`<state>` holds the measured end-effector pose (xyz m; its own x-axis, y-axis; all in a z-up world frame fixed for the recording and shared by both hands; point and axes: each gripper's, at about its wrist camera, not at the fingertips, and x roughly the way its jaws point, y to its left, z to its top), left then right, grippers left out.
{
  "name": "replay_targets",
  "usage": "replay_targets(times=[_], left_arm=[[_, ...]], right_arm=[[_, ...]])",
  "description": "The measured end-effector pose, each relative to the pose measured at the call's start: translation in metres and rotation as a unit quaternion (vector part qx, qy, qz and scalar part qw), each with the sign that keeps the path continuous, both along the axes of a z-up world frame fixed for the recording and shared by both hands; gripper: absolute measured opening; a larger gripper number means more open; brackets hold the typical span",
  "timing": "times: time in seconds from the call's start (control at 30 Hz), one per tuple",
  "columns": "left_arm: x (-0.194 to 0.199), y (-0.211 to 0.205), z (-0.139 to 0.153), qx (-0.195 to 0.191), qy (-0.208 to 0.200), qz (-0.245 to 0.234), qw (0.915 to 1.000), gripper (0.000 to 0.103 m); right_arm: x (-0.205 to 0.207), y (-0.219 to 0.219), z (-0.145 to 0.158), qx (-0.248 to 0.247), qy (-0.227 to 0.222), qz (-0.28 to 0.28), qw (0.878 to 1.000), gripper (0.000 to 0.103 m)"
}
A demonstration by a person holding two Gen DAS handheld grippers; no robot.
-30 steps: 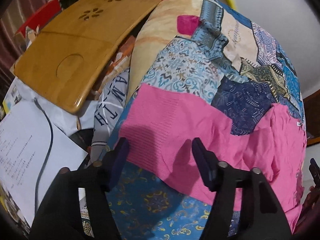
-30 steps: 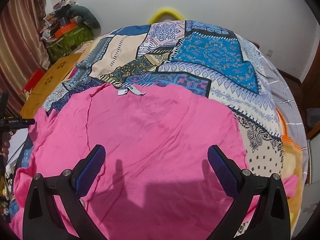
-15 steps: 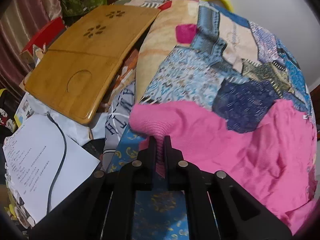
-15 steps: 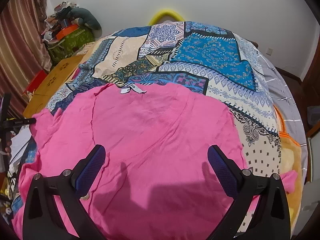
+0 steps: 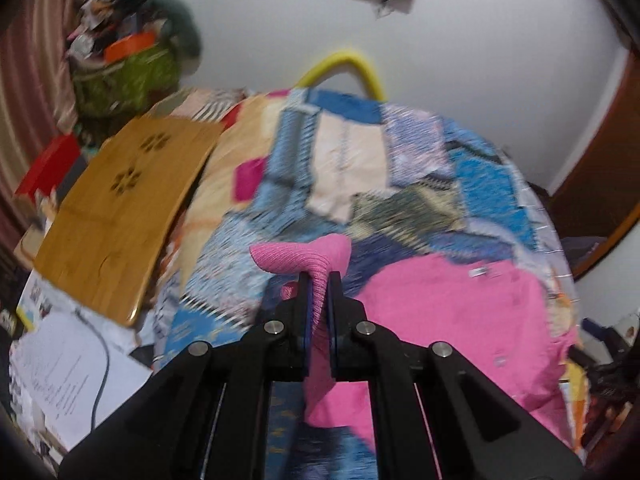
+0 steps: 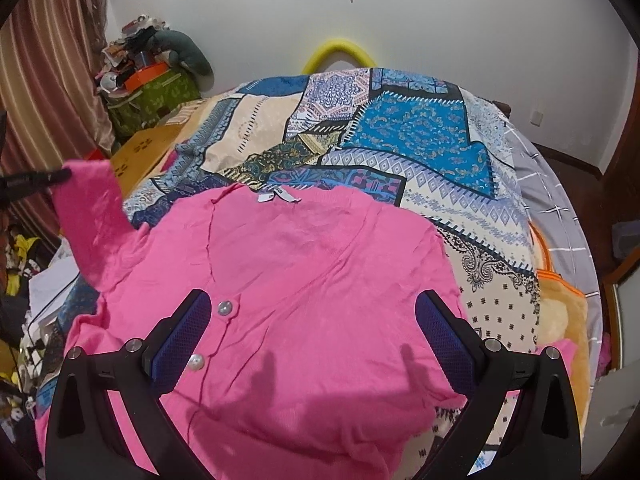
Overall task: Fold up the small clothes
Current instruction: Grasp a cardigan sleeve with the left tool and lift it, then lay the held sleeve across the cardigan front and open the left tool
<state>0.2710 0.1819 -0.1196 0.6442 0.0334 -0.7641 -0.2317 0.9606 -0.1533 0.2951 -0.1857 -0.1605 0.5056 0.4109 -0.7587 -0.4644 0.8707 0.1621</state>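
Note:
A pink buttoned cardigan (image 6: 304, 280) lies spread on a patchwork bedspread (image 6: 420, 140), its white neck label (image 6: 278, 198) at the far side. My left gripper (image 5: 319, 280) is shut on the cuff of the pink sleeve (image 5: 304, 256) and holds it lifted above the bed. In the right wrist view the raised sleeve (image 6: 90, 216) hangs at the left from the left gripper (image 6: 60, 176). My right gripper (image 6: 312, 320) is open and empty, hovering over the cardigan's front near its two buttons (image 6: 224, 307).
A wooden lap tray (image 5: 120, 208) leans beside the bed at the left, with papers (image 5: 68, 376) and a cable below it. A cluttered green box (image 6: 152, 96) stands at the back left. A yellow foam arch (image 6: 340, 50) sits behind the bed.
My left gripper closed on the sleeve cuff and has lifted it up off the bed. My right gripper stayed open over the cardigan.

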Motion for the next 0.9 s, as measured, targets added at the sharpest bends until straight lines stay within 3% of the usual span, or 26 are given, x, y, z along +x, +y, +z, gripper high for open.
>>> replay_targets(times=[0.2,0.37,0.67,0.9], left_arm=[[0.016,-0.070,0.034,-0.002,-0.028,-0.060,0.9978,0.005],[0.027,-0.132,0.038,-0.002,-0.025,-0.111,0.9934,0.005],[0.036,-0.204,-0.016,-0.003,0.047,-0.171,0.9842,0.005],[0.038,-0.226,-0.052,0.022,0.090,-0.192,0.9770,0.006]], right_arm=[[-0.010,-0.012,0.008,0.017,-0.009,0.001,1.000,0.101],[-0.015,-0.023,0.011,0.029,-0.010,0.000,1.000,0.101],[-0.021,-0.046,0.004,0.052,0.010,-0.007,0.999,0.101],[-0.024,-0.052,-0.006,0.051,0.030,-0.013,0.998,0.101]])
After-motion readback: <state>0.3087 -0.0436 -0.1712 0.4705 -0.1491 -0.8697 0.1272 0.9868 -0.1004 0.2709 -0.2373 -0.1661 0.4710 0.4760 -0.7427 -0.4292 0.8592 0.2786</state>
